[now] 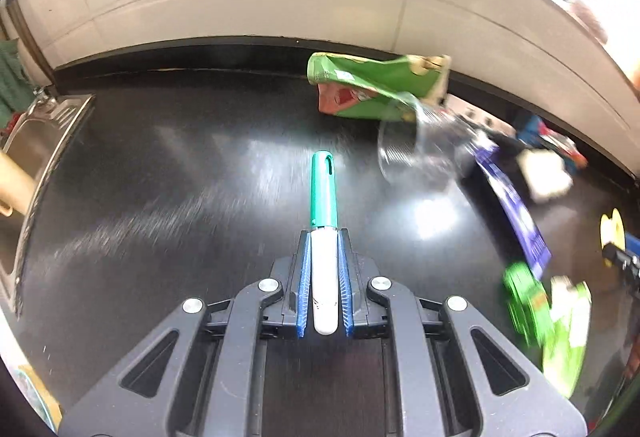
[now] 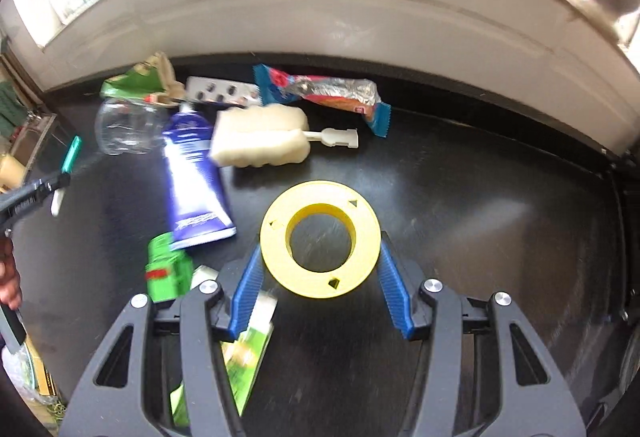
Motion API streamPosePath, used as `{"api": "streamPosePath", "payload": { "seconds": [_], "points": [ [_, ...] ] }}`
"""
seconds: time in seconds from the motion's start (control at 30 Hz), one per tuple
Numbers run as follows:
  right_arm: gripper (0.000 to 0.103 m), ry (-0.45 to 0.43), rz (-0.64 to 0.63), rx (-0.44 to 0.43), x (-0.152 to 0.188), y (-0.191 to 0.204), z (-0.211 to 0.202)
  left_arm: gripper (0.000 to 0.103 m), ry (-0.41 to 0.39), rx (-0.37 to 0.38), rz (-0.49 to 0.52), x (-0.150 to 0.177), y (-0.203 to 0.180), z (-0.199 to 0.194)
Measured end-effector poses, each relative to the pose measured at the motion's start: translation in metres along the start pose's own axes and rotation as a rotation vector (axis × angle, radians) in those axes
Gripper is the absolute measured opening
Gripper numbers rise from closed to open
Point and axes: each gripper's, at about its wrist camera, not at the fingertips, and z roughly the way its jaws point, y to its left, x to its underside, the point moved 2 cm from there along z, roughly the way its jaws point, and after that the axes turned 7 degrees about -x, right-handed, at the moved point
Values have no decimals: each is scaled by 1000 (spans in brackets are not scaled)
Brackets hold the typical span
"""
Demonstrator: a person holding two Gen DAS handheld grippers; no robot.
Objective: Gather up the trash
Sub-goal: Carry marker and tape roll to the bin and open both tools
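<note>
Above black counter (image 1: 160, 177): left gripper (image 1: 325, 237) pitched down (jaws clamping marker (image 1: 324, 193)).

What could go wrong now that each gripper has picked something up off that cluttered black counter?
The left gripper pinches only the white barrel of the marker, so its long green-capped end sticks out and could pivot or slip free. The right gripper clamps the yellow spool by its smooth round rim, which might pop out. The clear plastic cup lies on its side and could roll if bumped.
</note>
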Motion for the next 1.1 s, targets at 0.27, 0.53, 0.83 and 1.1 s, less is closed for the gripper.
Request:
{"api": "streamPosePath", "payload": {
  "seconds": [0.27,0.53,0.83,1.1],
  "points": [
    [54,-43,-6,-25,35,20,-63,12,-13,18,45,75,-2,-67],
    [54,-47,-27,-37,60,49,-74,12,-27,30,72,104,7,-89],
    [54,-59,-161,-122,52,121,-77,12,-77,1,17,118,45,-116],
    [54,37,-446,-344,68,281,-47,12,-87,-110,-121,173,128,-146]
  ]
}}
